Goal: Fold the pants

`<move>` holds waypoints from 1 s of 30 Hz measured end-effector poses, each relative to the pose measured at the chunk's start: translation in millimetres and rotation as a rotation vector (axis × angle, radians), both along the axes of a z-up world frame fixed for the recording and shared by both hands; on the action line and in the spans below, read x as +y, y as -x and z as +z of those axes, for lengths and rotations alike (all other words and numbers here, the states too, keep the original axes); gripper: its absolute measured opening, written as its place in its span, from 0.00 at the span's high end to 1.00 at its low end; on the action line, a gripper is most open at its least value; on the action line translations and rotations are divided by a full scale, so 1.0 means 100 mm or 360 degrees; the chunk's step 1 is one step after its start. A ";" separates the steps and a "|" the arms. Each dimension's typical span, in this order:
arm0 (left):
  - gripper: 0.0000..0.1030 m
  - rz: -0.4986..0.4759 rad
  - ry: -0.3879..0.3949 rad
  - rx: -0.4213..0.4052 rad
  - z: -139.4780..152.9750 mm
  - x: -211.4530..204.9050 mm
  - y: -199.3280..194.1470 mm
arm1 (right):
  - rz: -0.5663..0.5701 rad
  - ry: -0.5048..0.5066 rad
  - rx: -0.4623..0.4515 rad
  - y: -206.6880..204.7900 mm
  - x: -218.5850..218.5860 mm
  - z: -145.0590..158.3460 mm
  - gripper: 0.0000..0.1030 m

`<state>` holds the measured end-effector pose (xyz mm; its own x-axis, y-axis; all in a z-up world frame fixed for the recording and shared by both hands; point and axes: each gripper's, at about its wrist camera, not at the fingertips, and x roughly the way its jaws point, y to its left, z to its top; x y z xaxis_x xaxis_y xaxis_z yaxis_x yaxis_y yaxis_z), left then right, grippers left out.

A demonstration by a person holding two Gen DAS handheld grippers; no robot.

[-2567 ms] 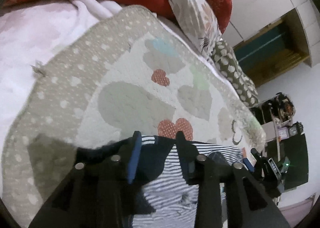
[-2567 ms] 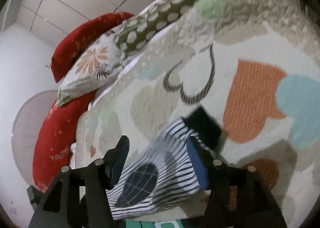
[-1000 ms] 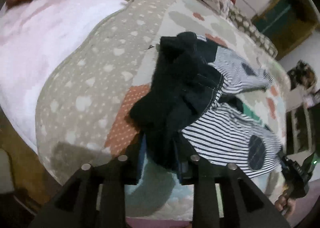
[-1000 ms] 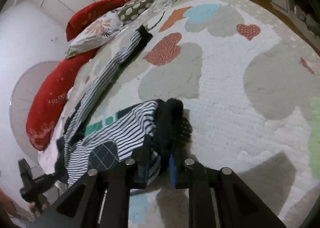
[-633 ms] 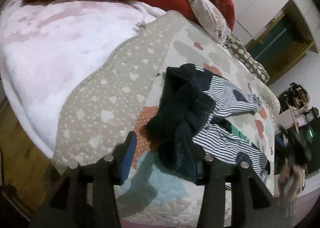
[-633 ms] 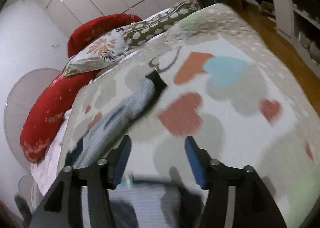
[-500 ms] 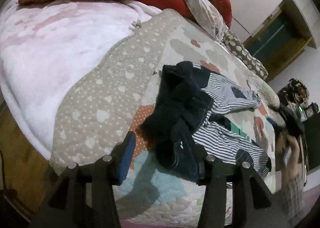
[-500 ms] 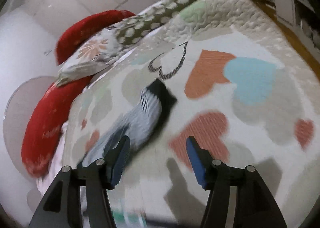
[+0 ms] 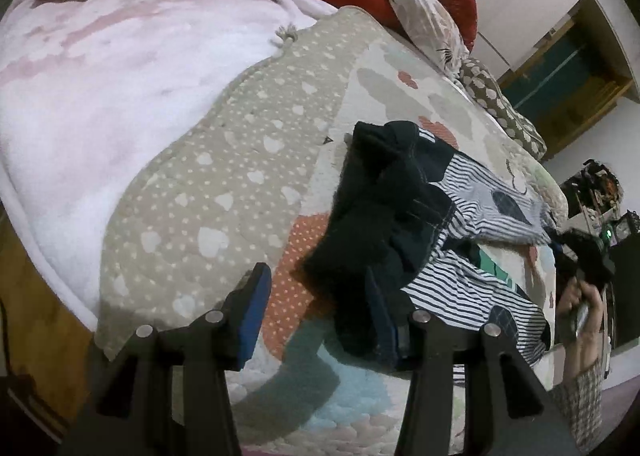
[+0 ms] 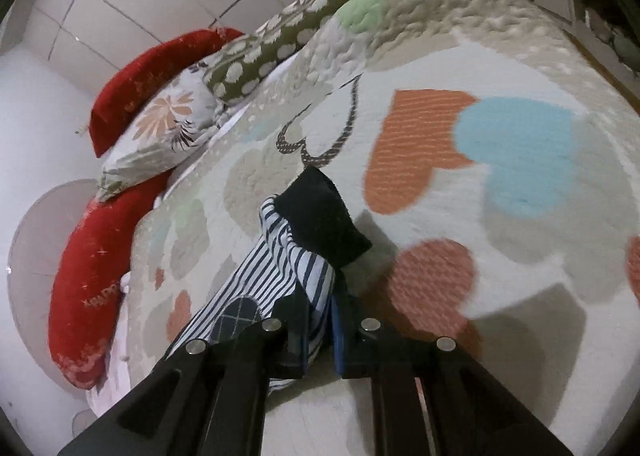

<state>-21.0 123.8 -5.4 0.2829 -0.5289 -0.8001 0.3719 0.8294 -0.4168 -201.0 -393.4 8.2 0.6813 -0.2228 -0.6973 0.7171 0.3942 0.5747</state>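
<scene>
Spreading beneath both grippers is lying a white quilted bedspread with pastel hearts, and the navy-and-white striped pants with dark waistband are lying crumpled just ahead; the left gripper is gaping wide, while the right gripper is pinching a striped leg near its dark cuff
</scene>
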 end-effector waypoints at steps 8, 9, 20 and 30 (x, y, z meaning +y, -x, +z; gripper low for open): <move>0.54 -0.0052 0.0007 0.0013 0.05 -0.03 0.13 | -0.0046 -0.0030 0.0042 0.56 0.22 -0.19 0.89; 0.54 -0.0057 0.0008 0.0012 0.07 -0.03 0.15 | -0.0061 -0.0052 0.0064 0.62 0.22 -0.25 0.88; 0.50 -0.0105 0.0018 -0.0008 0.16 -0.11 0.30 | -0.0089 0.0026 -0.0003 1.30 0.50 -0.07 0.68; 0.50 -0.0198 -0.0046 -0.0079 0.27 -0.34 0.49 | 0.0209 -0.0121 -0.0117 1.27 1.03 -0.36 0.66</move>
<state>-69.7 90.3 21.5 0.2561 -0.5396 -0.8020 0.4924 0.7868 -0.3721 -328.0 -290.4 -27.6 0.7508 -0.0773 -0.6560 0.6174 0.4353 0.6552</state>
